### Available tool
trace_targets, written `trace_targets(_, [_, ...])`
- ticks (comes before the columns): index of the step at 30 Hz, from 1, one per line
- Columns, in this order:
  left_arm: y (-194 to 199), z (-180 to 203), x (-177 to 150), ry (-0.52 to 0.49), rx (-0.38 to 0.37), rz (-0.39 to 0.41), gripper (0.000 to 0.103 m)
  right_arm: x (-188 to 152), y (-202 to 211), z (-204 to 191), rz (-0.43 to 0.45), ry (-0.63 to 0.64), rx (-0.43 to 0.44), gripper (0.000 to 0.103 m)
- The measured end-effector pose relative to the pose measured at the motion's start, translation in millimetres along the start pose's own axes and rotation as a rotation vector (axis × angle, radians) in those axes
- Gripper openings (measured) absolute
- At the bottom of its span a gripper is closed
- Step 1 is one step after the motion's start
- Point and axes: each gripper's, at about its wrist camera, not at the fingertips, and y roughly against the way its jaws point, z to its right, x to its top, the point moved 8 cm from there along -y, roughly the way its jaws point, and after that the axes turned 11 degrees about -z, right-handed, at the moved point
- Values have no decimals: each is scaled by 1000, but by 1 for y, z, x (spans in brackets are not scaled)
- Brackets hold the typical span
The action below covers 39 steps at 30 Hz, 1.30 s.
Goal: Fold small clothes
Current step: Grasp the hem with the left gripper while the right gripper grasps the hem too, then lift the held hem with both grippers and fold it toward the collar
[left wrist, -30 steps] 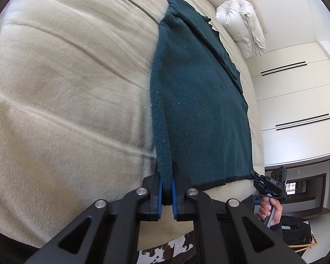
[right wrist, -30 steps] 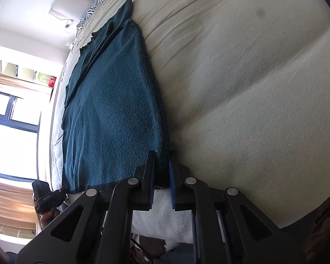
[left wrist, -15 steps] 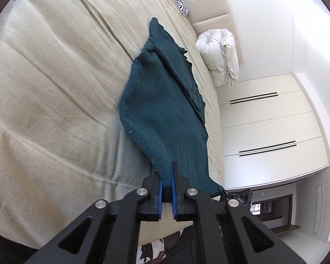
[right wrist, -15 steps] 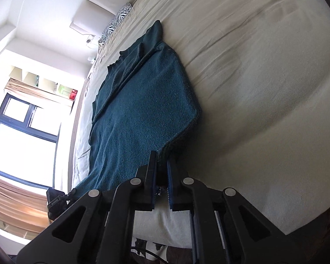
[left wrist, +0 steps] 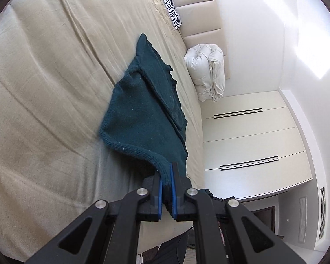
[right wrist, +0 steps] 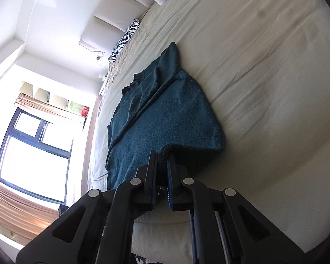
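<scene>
Nearest you, both grippers are clamped tight on the near hem of the dark teal sweater (left wrist: pixel 143 114). Your left gripper (left wrist: pixel 167 194) has its blue pads pinched on one bottom corner; your right gripper (right wrist: pixel 161 183) pinches the other, w/ the knit bunched between its jaws. No slack in either grip as far as the views show.

Past the jaws, the near part of the garment is lifted off the beige bed (left wrist: pixel 44 88) and curls up toward you, while the far part, neckline end incl., lies flat on the sheet. Sleeves look already tucked in along the body, so the side folds seem done. Left to do, I'd judge: carry the hem over to the neckline, lay it down, let go, maybe one more fold.

Farther back sit a rolled white duvet (left wrist: pixel 205 70) and a zebra-print pillow (left wrist: pixel 170 14) by the headboard.

Vs. a sec ago: the sweater lay flat then, hem at the bed's edge. Now you've raised both corners and moved them fwd, so the lifted stretch has grown and the cloth reads shorter.
</scene>
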Motion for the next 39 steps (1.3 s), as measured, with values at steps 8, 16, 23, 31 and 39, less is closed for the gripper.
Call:
trace_targets(8, [2, 9, 25, 25, -74, 37, 7, 37, -2, -12, 51, -1, 10, 7])
trace_targets(16, [-7, 16, 56, 52, -122, 67, 7, 72, -16, -25, 80, 26, -12, 7])
trace_targets(23, [-16, 24, 90, 45, -129, 95, 7, 102, -30, -28, 103, 31, -38, 7])
trace_targets(31, [-37, 32, 136, 49, -148, 113, 7, 141, -52, -32, 135, 49, -95, 7])
trace_targets(39, [-58, 30, 185, 62, -139, 122, 7, 188, -82, -34, 149, 57, -146, 7])
